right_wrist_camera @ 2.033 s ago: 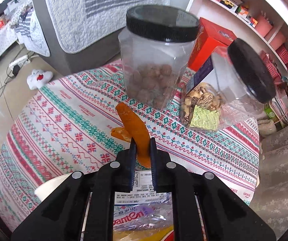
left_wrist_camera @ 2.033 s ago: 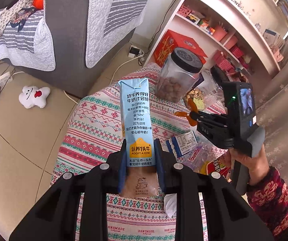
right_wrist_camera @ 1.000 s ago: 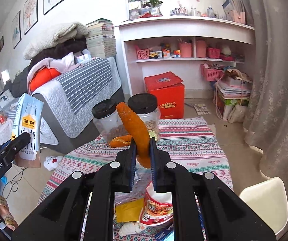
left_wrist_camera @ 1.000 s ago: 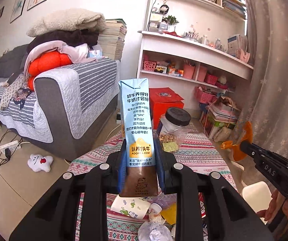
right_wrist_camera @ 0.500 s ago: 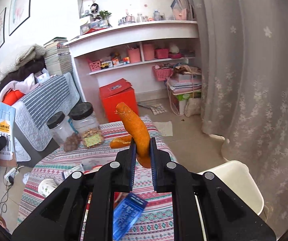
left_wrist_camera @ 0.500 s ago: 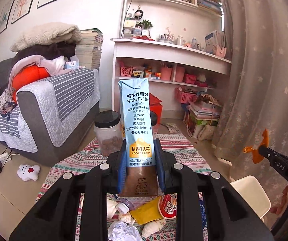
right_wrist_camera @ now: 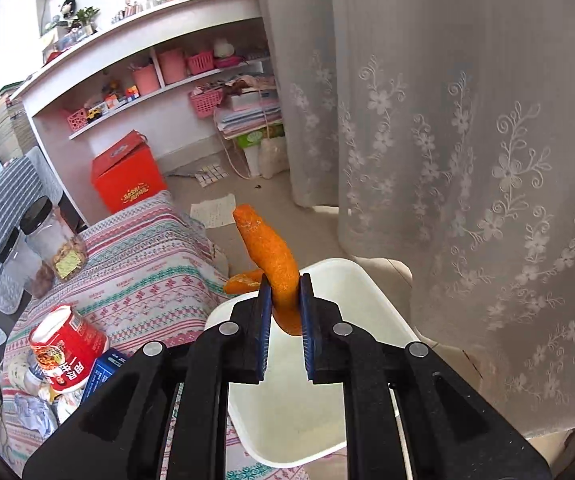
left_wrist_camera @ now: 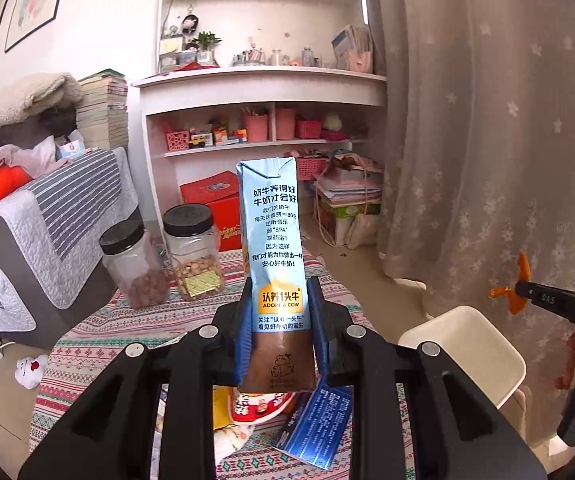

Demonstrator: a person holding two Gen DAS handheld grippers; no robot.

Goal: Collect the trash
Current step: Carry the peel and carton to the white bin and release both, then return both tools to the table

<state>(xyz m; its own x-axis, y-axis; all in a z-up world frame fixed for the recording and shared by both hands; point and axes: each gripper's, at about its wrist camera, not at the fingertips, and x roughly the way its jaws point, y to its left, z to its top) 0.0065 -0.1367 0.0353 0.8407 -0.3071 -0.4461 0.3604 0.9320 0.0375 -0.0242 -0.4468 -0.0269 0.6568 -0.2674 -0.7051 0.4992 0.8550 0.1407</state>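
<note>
My left gripper (left_wrist_camera: 279, 328) is shut on a tall light-blue milk carton (left_wrist_camera: 273, 240), held upright above the table. My right gripper (right_wrist_camera: 283, 304) holds a curled orange peel (right_wrist_camera: 269, 248) between its pads; its jaws are opening, and the pads still touch the peel. The peel hangs over the white bin (right_wrist_camera: 371, 284) beside the table. In the left wrist view the right gripper (left_wrist_camera: 521, 290) and the orange peel (left_wrist_camera: 513, 306) sit at the right, above the white bin (left_wrist_camera: 467, 344). A hand holds that gripper.
The table has a striped patterned cloth (right_wrist_camera: 147, 256) with a red cup (right_wrist_camera: 67, 352), a blue box (right_wrist_camera: 103, 372) and crumpled wrappers on it. Two black-lidded jars (left_wrist_camera: 191, 252) stand at its far side. A lace curtain (right_wrist_camera: 467, 160) hangs close behind the bin. A sofa (left_wrist_camera: 47, 220) is at the left.
Both grippers have swung right from over the table toward the curtain. The right gripper with the peel now stands over the white bin and tilts further down. The carton stays gripped.
</note>
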